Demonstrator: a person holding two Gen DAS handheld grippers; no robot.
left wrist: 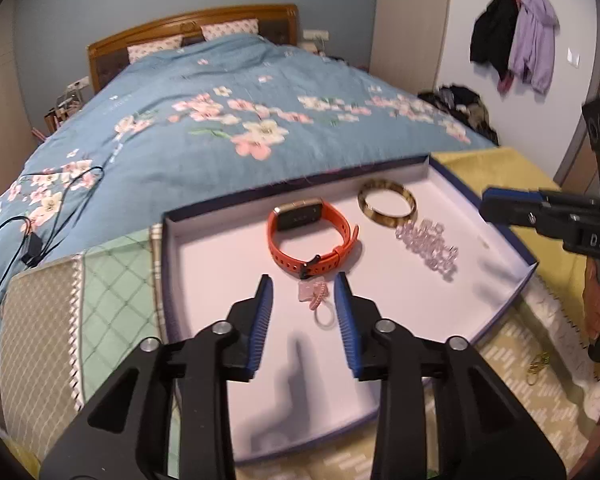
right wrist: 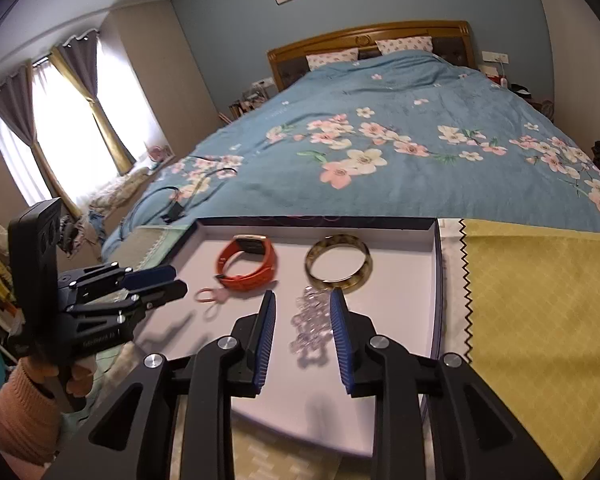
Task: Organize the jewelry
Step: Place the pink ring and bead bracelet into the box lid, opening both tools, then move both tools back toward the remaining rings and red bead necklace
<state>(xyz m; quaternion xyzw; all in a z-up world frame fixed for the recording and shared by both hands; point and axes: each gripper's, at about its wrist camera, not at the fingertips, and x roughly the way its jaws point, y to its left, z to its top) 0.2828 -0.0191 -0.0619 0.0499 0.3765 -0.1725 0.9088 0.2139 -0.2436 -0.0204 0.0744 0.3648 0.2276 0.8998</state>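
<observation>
Inside the shallow box (left wrist: 172,240) at the foot of the bed, the left gripper (left wrist: 303,280) stands spread around the light, floppy pink hair tie (left wrist: 318,304), best pinched at its charm, while the right gripper (right wrist: 303,298), also spread, straddles the brittle-looking clear bead bracelet (right wrist: 312,324).

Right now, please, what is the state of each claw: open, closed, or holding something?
Left claw: open, holding nothing; the pink hair tie lies loose between its fingers.
Right claw: open, holding nothing; the clear bead bracelet lies loose between its fingers.
</observation>
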